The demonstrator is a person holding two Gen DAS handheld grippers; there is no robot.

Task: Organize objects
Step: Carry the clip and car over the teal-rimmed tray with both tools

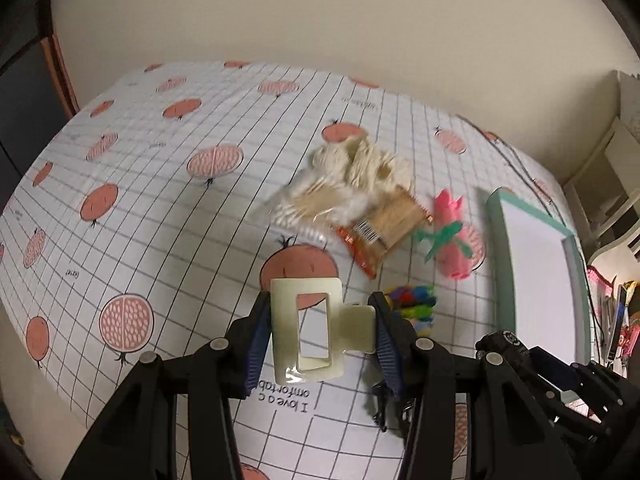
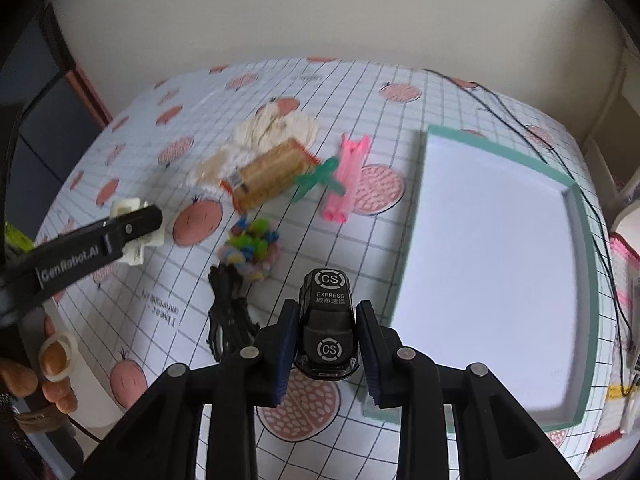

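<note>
My left gripper (image 1: 320, 305) is shut on a cream hair claw clip (image 1: 310, 330), held above the pomegranate-print tablecloth (image 1: 160, 200). The right wrist view shows that clip (image 2: 127, 207) at the left, in the left gripper's black finger (image 2: 132, 226). My right gripper (image 2: 327, 312) is shut on a black toy car (image 2: 328, 320) marked "CS Express", held just left of the teal-rimmed tray (image 2: 409, 264). The tray (image 1: 498, 248) has a bare white floor.
A pile lies mid-table: a cotton swab bag (image 2: 276, 128), a toothpick packet (image 2: 272, 174), pink straws (image 2: 346, 176) with a green tie, coloured pompoms (image 2: 250, 248) and a black bundle (image 2: 228, 312). A black cable (image 2: 520, 120) runs behind the tray. A hand (image 2: 56, 360) is at lower left.
</note>
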